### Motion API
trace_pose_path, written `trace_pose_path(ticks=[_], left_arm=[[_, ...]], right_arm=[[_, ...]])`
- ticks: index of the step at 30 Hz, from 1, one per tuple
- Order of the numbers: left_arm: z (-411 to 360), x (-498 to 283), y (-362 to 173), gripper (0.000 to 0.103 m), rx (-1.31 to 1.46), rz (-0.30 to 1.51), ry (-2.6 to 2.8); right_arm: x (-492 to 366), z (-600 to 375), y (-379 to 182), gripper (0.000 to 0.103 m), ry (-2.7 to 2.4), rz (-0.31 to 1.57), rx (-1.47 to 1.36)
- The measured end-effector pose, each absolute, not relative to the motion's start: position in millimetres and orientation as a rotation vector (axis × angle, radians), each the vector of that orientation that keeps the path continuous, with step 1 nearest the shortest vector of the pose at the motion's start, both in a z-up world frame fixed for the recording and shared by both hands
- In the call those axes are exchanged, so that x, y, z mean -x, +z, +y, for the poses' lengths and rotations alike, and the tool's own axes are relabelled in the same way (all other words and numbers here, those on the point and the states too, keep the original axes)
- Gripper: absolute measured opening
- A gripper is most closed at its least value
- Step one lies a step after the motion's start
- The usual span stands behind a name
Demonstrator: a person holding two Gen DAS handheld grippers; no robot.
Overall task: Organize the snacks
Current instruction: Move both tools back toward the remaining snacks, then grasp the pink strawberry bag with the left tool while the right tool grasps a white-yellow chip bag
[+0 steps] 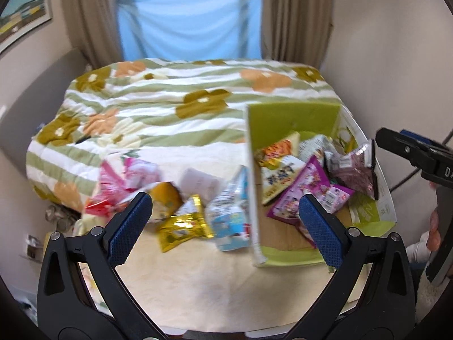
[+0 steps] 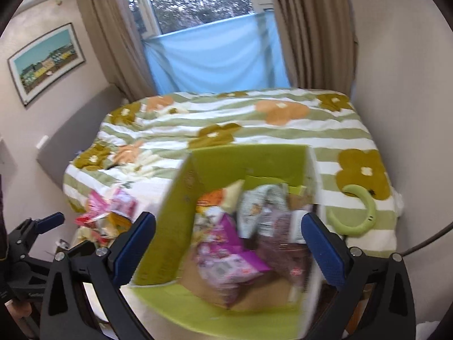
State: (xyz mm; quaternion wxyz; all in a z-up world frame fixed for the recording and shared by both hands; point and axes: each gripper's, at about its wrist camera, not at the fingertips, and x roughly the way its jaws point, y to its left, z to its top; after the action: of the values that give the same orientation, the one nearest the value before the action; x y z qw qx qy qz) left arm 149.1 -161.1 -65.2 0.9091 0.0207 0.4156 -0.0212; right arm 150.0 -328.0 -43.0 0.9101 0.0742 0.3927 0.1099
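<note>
- Half the snacks, roughly, are already in the green box [image 1: 294, 119]: a purple packet [image 1: 297, 195], a dark maroon one [image 1: 356, 170] and a yellow-and-white one [image 1: 276, 180] lie on its cardboard floor.
- Loose ones sit in a pile just left of the box wall on the cream cloth: a gold packet [image 1: 184, 223], a blue-and-white packet [image 1: 230, 221], pink ones [image 1: 119, 181] further left.
- Left tool [image 1: 223, 221] is released, wide apart, nothing between the pads, and hangs above that pile. Right tool [image 2: 228, 243] is also spread wide and empty, over the box.
- My take: next grab is the gold or blue packet, since they're closest to the box.
- Pinch a packet by its crimped edge, not the puffy middle, or it'll likely squirt out.
- Lift clear over the box wall before letting go; that wall looks flimsy and could fold.
- Green crescent thing [image 2: 362, 212] on the floral bedspread [image 2: 254, 130] isn't a snack as far as I can tell, leave it.
</note>
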Motion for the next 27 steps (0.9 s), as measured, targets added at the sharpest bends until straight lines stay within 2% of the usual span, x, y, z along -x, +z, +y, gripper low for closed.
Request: trace_pose_path(ticks=[8, 16, 27], left_arm=[[-61.5, -128.9, -49.3, 0.102, 0.017, 0.804, 0.067], [41.6, -142.1, -43.4, 0.102, 0.033, 0.809, 0.091], [105.8, -220.9, -106.6, 0.102, 0.032, 0.999, -0.077]], right_arm=[[-146.5, -239.3, -34.6, 0.102, 0.317, 0.796, -0.118], [-155.0, -152.5, -43.8, 0.102, 0.360, 0.815, -0.163], [-205.1, -70.2, -115.9, 0.102, 0.211, 1.014, -0.316]])
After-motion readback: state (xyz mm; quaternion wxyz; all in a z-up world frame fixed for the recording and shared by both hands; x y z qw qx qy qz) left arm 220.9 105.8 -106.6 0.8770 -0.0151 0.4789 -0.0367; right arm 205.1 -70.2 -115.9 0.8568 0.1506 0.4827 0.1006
